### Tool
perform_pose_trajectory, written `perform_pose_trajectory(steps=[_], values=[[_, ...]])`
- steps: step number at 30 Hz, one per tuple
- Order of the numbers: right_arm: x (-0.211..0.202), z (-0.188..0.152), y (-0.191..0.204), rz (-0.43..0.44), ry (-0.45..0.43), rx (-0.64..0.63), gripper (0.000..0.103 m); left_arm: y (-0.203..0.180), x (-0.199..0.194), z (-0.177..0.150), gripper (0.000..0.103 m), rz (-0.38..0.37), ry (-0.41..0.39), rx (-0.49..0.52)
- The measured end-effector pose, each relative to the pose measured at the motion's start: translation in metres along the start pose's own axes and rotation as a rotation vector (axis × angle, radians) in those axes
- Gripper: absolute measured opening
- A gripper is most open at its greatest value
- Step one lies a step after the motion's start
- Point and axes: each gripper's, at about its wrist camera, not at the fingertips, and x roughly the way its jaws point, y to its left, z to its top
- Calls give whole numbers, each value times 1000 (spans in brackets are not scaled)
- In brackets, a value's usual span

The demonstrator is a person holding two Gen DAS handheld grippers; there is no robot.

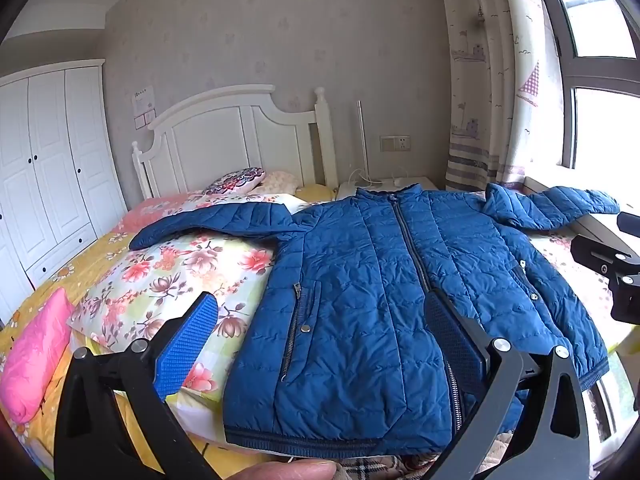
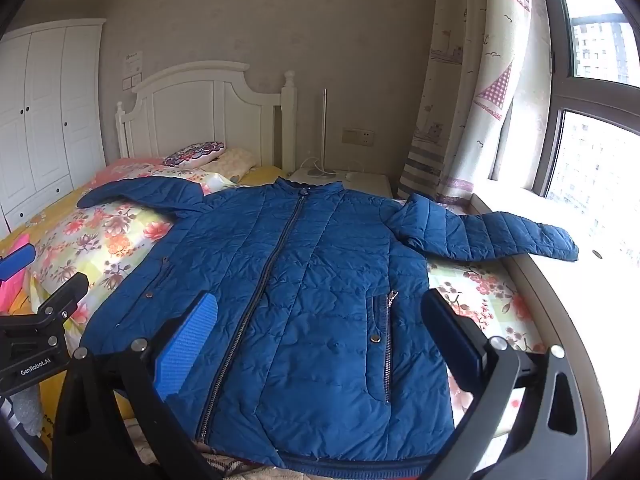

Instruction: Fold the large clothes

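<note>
From the left wrist camera, the blue quilted jacket (image 1: 360,300) is lying front-up and zipped on the floral quilt (image 1: 160,276), collar pointing toward the white headboard (image 1: 236,136). One sleeve (image 1: 208,224) is stretching out away from the window side; the other sleeve (image 1: 560,208) is reaching onto the window ledge. The left gripper (image 1: 320,336) is hovering above the hem end, its fingers standing wide apart and holding nothing. The blue pad (image 1: 188,348) is showing over the quilt just beside the jacket's edge, while the dark finger is lying over the zipper line. The right gripper (image 1: 612,268) is showing at the window side.

From the right wrist camera, the jacket (image 2: 300,280) is filling the middle, hem nearest the lens. The right gripper (image 2: 320,332) is likewise hanging open and empty, one pad over the jacket's front panel and the other over the quilt (image 2: 492,292) beside the pocket zipper (image 2: 386,340). The left gripper (image 2: 44,316) is showing at the side away from the window.

Judging ahead, the slick puffy shell is likely to slip from a shallow pinch, and grabbing only the top layer could be dragging the front open unevenly. The sleeve (image 2: 500,236) on the ledge could be trailing off or snagging during a fold.
</note>
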Motion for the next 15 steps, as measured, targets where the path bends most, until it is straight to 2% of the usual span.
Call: perform_pose_trajectory(steps=[15], values=[[3, 1, 0, 2, 7, 1, 101, 0, 6, -6, 99, -6, 23, -9]])
